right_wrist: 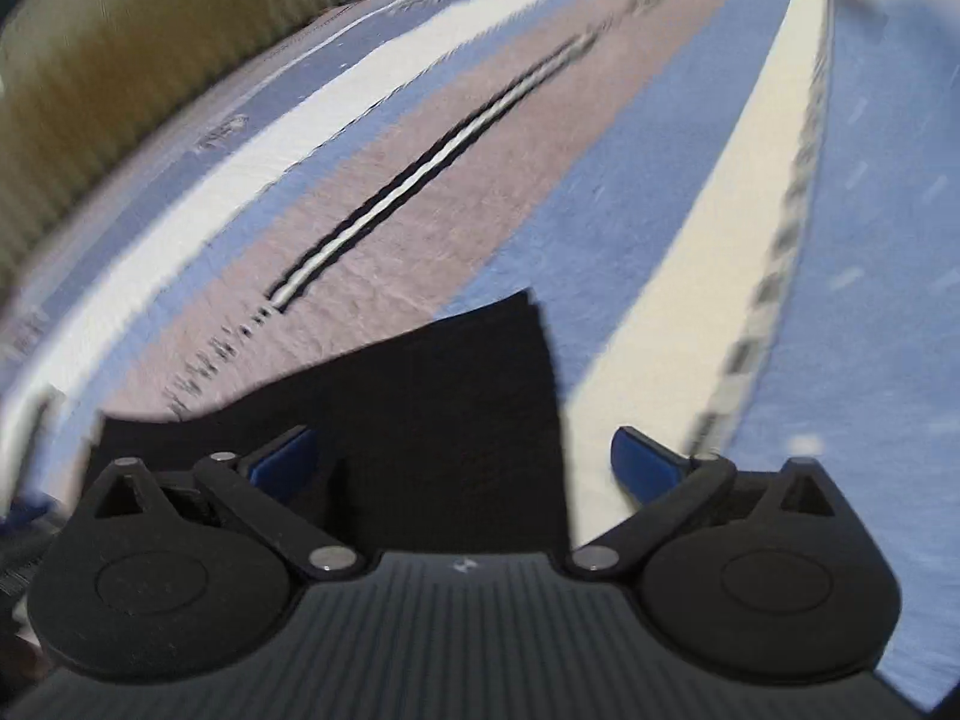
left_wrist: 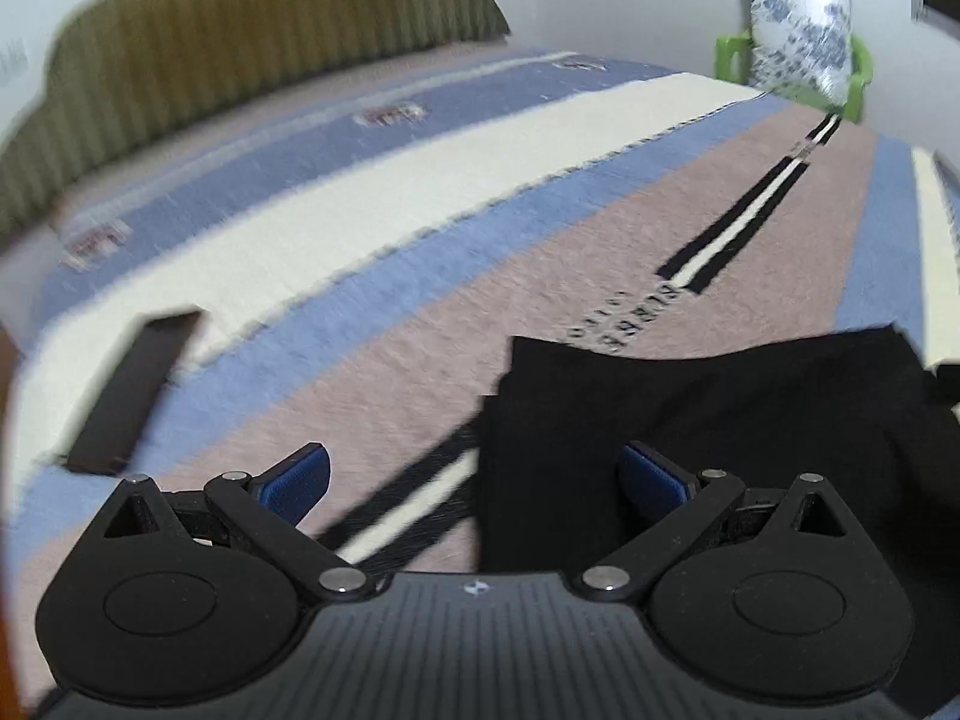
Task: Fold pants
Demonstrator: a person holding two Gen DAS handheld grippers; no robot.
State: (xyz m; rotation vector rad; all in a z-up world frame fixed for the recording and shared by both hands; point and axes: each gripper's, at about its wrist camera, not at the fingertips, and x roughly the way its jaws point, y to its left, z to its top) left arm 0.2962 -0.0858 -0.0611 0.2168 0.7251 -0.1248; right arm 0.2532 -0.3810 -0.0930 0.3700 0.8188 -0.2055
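Pants (left_wrist: 690,420), black and folded into a compact block, are laid on a striped blanket (left_wrist: 420,312) that covers a bed. In the left wrist view, the pants are seen at the lower right, with their left edge between the two blue pads of the left gripper (left_wrist: 474,480). The jaws are spread wide and nothing is pinched; the right pad (left_wrist: 651,480) is seen over the black cloth, the left pad over bare blanket. A dark flat bar (left_wrist: 135,384) is seen on the blanket at the left. A ribbed olive headboard (left_wrist: 240,30) is seen at the far end, and a patterned cushion (left_wrist: 798,30) is propped on a green chair (left_wrist: 735,54) at the upper right.

In the right wrist view, which is blurred, the pants (right_wrist: 432,396) are seen at the lower centre, on the pink and blue stripes. The right gripper (right_wrist: 462,462) is also spread wide with nothing pinched. Its left pad (right_wrist: 288,456) is seen over the cloth; its right pad is seen past the right edge of the pants, over a cream stripe.
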